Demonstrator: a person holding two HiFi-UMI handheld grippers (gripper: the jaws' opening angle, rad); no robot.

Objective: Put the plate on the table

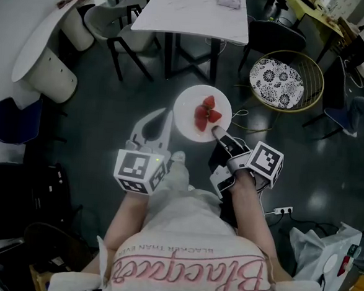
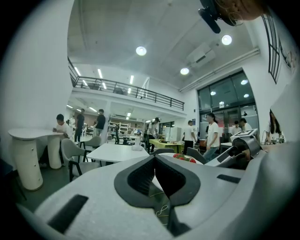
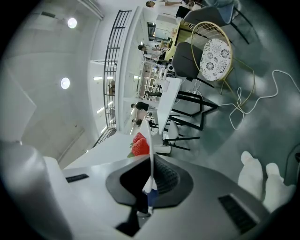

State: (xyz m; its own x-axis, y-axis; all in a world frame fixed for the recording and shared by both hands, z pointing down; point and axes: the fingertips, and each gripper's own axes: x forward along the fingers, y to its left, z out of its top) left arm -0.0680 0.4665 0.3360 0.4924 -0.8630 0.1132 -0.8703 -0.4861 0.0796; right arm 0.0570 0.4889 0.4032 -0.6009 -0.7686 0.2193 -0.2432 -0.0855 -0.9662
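A: What could go wrong?
B: The dark floor point(image 1: 97, 117) is under the plate point(image 1: 185, 111), and the white table point(image 1: 191, 15) is well apart from it. The right gripper point(image 1: 217, 133) pinches only the near rim. I think a wobble could tip it.
A: And the left gripper point(image 1: 168, 114)?
B: Its fingers are pressed together on nothing, just beside the plate.
A: How does the plate look?
B: Round, white, thin and level. Red strawberries point(image 1: 206, 112) sit on it. They might roll off.
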